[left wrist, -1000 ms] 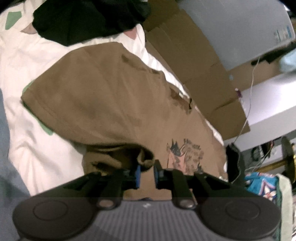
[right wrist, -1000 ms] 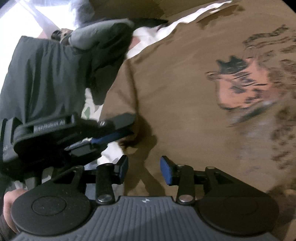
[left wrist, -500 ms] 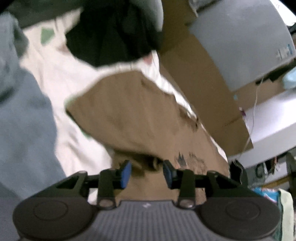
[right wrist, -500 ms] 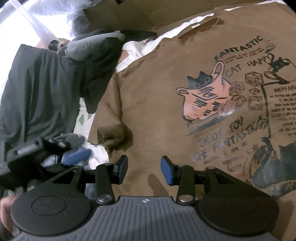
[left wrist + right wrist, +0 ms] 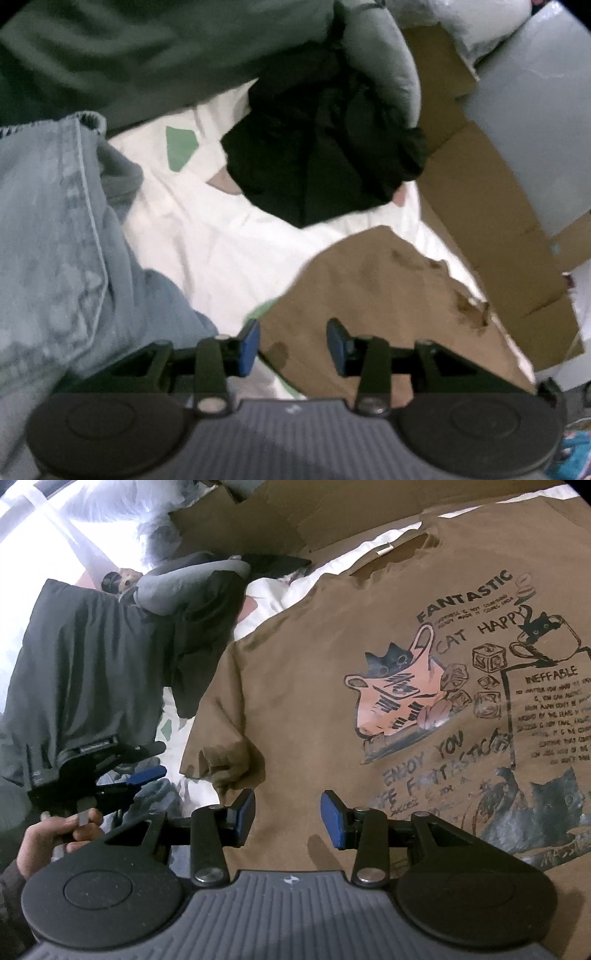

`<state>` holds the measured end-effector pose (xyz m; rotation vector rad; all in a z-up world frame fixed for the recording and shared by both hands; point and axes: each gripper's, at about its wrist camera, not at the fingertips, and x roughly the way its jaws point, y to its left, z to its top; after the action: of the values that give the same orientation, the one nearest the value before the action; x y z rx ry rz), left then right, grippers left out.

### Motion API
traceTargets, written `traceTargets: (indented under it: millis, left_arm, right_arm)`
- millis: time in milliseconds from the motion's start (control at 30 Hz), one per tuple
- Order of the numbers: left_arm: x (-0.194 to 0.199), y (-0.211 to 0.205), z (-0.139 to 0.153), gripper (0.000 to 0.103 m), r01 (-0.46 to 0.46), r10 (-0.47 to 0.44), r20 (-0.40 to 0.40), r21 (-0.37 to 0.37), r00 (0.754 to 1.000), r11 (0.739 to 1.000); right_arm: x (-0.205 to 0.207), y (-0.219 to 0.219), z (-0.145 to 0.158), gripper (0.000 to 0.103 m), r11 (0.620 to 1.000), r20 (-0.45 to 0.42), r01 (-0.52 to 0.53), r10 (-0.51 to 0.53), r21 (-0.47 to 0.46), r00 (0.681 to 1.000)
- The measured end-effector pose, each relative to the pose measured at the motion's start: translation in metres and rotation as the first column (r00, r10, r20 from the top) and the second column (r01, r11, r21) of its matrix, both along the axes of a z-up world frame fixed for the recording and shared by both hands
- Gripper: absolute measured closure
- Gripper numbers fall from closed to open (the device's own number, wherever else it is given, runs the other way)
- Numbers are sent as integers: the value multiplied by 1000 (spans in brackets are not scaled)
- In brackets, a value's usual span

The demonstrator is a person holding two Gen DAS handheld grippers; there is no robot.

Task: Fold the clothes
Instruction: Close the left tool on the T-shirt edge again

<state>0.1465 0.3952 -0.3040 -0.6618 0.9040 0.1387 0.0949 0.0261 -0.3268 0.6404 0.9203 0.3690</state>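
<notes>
Lying flat and print side up on the white bedsheet with green and pink patches [image 5: 229, 251], the one brown cotton T-shirt with a cat print [image 5: 332, 672] fills most of the right wrist view; its near sleeve is bunched into a small crumple at the shirt's left edge. The right gripper [image 5: 288, 818] hovers over the shirt's lower front with its two blue pads spread apart and nothing between them. The left gripper [image 5: 293, 345] sits above the sleeve's edge; its jaws have just been opening then easing back slightly, and they stand parted with no cloth pinched, only fabric lying below the gap. In the right wrist view that same left gripper shows at the far left, held by a hand [image 5: 55, 834].

Three other garments lie about: one pair of light blue jeans [image 5: 48, 251], one black crumpled garment [image 5: 317, 158], and one grey-green padded jacket [image 5: 155, 48], though blur makes its outline uncertain. Flattened brown cardboard [image 5: 491, 236] lines the bed's far side.
</notes>
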Motion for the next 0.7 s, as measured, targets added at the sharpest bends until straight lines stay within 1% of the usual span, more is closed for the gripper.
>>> traceTargets:
  millis: [33,133,233,300,400,567,700]
  left_arm:
    - [2,0,-2,74,-2,2,-13,11,1000,1000]
    - [11,-2,-7,82,3,0,-40,68,999,998]
    - [18,-4,-13,85,19,-9,-76,125,997,992]
    - [21,-2,-19,87,22,-12,-101,100,995,995]
    - [23,-2,-25,87,44,-29,-123,119,992,992]
    - [26,-4,-33,87,63,-46,-138,120,989,991]
    - [30,-5,-36,78,65,-49,-149,105,988,992]
  right_arm:
    - [0,0,0,57,1000,0,-1,1,-1,1000]
    - [1,1,-2,57,1000,-3,-4,4,-1,1000]
    - [1,2,-5,57,1000,-13,-1,1,-4,1000]
    - [2,3,-6,56,1000,-17,-3,3,-9,1000]
    - [2,4,-7,57,1000,-21,-4,4,-12,1000]
    - [4,6,-8,57,1000,-29,-6,6,-17,1000]
    - [5,7,-8,57,1000,-35,-8,7,-21,999]
